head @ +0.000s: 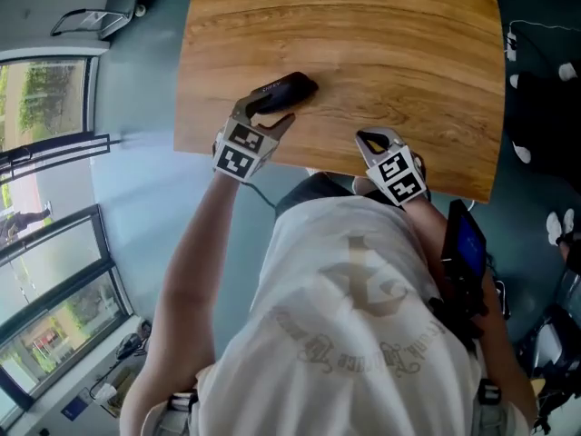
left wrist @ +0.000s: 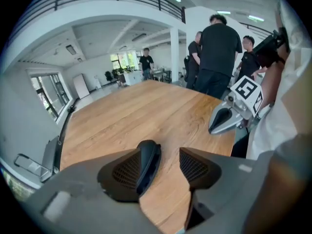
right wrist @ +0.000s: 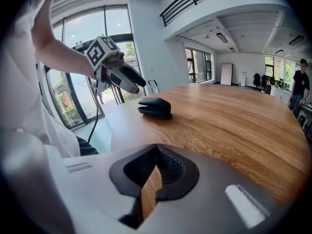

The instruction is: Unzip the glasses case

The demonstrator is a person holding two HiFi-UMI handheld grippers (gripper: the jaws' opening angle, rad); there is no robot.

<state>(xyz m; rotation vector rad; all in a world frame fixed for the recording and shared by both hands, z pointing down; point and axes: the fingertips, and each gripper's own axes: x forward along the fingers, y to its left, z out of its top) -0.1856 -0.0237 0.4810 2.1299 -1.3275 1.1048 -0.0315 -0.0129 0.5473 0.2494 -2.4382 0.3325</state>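
A black zipped glasses case (head: 281,92) lies near the left front edge of the wooden table (head: 390,53). My left gripper (head: 263,114) hovers just above its near end, jaws open with nothing between them. In the left gripper view the case (left wrist: 150,160) shows past the left pad, and bare wood fills the gap of the left gripper (left wrist: 169,155). From the right gripper view the case (right wrist: 155,107) rests flat and closed on the table, with the left gripper (right wrist: 127,79) above it and apart from it. My right gripper (head: 372,139) is shut and empty at the front table edge, right of the case.
Several people (left wrist: 219,48) stand beyond the far end of the table (left wrist: 146,111), and one person (right wrist: 300,82) stands at the far right. A dark device (head: 467,243) is strapped by my right arm. Glass doors (right wrist: 73,96) lie past the table's left edge.
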